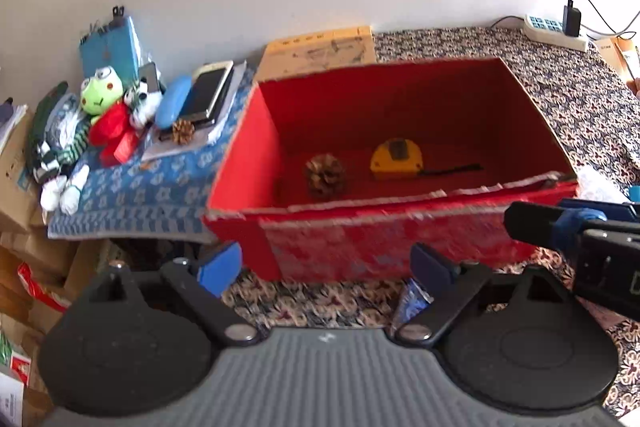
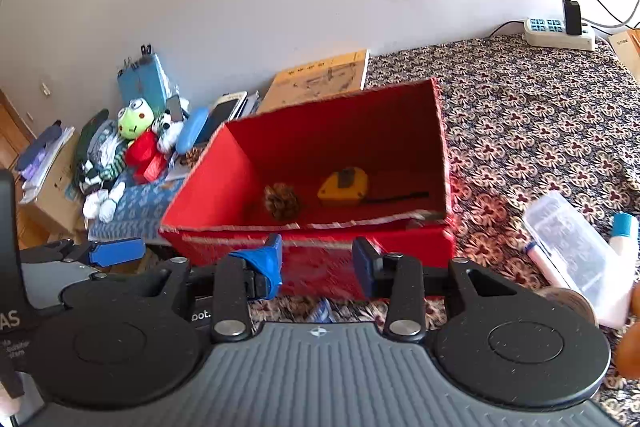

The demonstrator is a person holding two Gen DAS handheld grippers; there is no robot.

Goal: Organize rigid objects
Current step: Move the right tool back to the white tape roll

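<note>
**Red box open, both grippers empty at its near wall**

The patterned floral cloth (image 2: pixel 540 115) lies bare to the right and far side. The open red cardboard box (image 1: pixel 400 247) holds a brown pine cone (image 1: pixel 325 174) left of a yellow tape measure (image 1: pixel 396 158), apart. Left gripper (image 1: pixel 326 267) and right gripper (image 2: pixel 318 261) hover spread, holding nothing.

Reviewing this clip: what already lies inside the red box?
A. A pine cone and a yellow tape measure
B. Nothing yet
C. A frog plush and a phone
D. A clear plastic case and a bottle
A: on the floor of the red box lie a pine cone and, to its right, a yellow tape measure; nothing else shows inside.
</note>
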